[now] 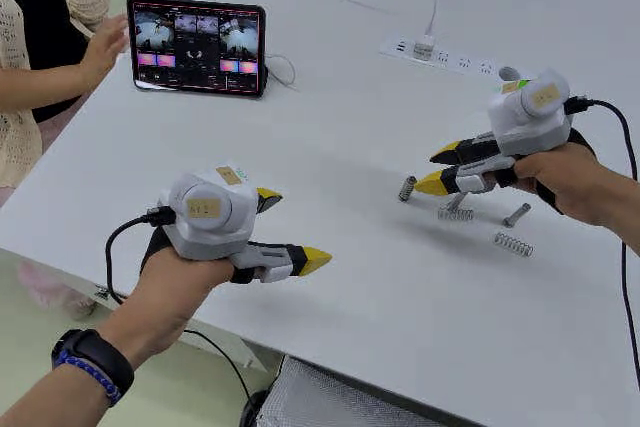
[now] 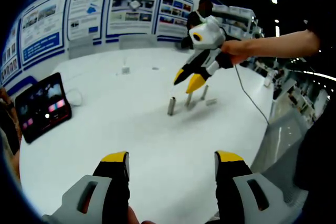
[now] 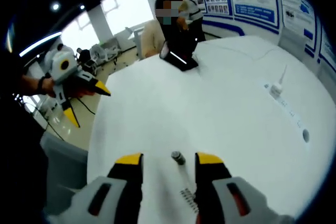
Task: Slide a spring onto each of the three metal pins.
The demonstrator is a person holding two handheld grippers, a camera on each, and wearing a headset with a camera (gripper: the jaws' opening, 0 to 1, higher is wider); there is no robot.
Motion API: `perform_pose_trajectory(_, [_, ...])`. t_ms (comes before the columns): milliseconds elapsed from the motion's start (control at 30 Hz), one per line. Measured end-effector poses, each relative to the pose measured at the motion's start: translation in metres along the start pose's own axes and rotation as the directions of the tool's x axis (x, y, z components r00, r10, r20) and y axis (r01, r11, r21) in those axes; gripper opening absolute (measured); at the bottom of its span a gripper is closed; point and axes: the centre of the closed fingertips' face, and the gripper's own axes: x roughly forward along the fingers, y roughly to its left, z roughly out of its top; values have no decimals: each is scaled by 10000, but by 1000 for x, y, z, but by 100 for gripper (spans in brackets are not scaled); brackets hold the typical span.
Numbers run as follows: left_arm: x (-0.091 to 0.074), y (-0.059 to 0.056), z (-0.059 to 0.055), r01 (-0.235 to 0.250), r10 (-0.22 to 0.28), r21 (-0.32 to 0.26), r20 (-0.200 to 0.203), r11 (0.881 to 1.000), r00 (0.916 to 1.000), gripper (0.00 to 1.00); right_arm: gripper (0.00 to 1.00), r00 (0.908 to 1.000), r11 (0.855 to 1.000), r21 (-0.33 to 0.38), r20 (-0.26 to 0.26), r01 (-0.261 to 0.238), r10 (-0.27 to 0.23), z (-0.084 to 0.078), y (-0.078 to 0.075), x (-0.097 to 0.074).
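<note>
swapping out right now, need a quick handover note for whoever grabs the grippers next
Left gripper: open, empty, held over the near part of the table, away from the parts.
Right gripper: open, empty, tips just above the parts.
Parts: a coiled piece stands upright by the right tips; I cannot tell if a pin is inside it. A spring lies beside a pin. Another pin and a loose spring are further right in the head view.
Done: at most one spring looks seated.
Left: at least two springs to slide onto pins.
</note>
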Motion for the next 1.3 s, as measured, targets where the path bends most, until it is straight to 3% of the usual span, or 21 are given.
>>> perform_pose_trajectory(333, [2,-2,4,21,-21,31,60,10000,10000,68,54,9958,9963,814,858,261,-331,-4,2,-17])
perform_pose_trajectory(633, [3,-4,6,49,-49,-25,103,10000,9999,69,59,9911,9925,1026,1089,659,-771,-14,6,-34])
perform_pose_trajectory(1300, [10,-1,11,39,-36,-322,100,9995,9999,77,72,9770,9720,2022,1502,1195,-1514,-55,26,-65])
